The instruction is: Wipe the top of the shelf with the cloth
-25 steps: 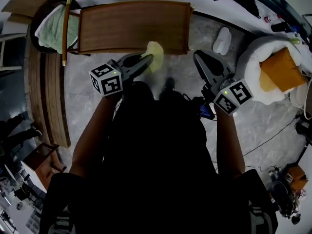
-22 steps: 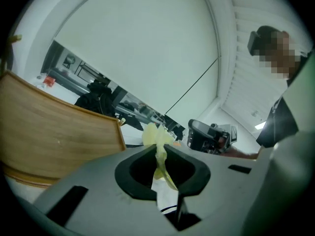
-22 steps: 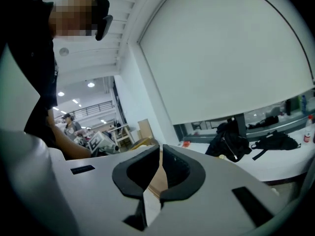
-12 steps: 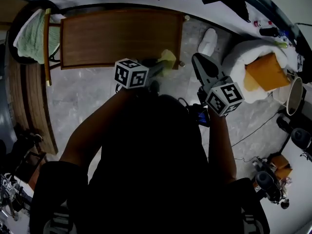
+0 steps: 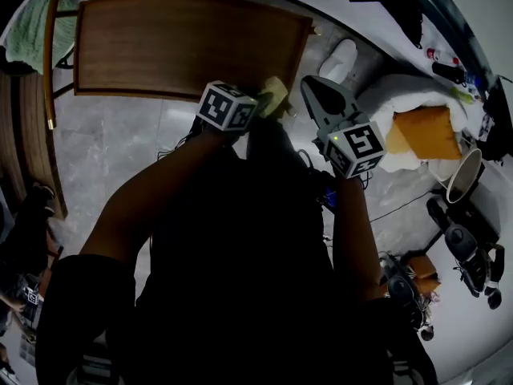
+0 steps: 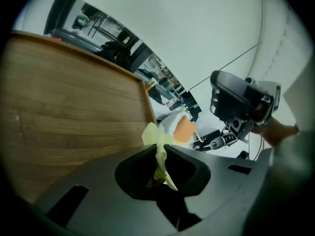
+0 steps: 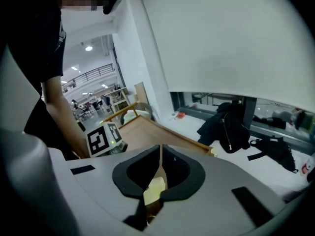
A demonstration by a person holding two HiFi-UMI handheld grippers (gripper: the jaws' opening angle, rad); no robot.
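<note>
The shelf's brown wooden top (image 5: 184, 46) fills the upper part of the head view. My left gripper (image 5: 263, 103) is shut on a pale yellow cloth (image 5: 273, 95) at the top's front right corner. In the left gripper view the cloth (image 6: 156, 136) sticks up from between the closed jaws, beside the wood (image 6: 64, 97). My right gripper (image 5: 311, 88) hovers just right of that corner, off the shelf. In the right gripper view its jaws (image 7: 161, 166) meet in a thin line and hold nothing; the shelf (image 7: 147, 132) lies ahead.
A white cushion with an orange pillow (image 5: 417, 127) sits to the right, and a white shoe (image 5: 337, 58) lies near the shelf's right end. A green towel (image 5: 28, 22) and a wooden bench (image 5: 32, 159) are at the left. A black jacket (image 7: 229, 122) lies on the floor.
My left gripper has carried the cloth rightward along the shelf's front edge to its right corner. The right gripper has drawn closer to it.
</note>
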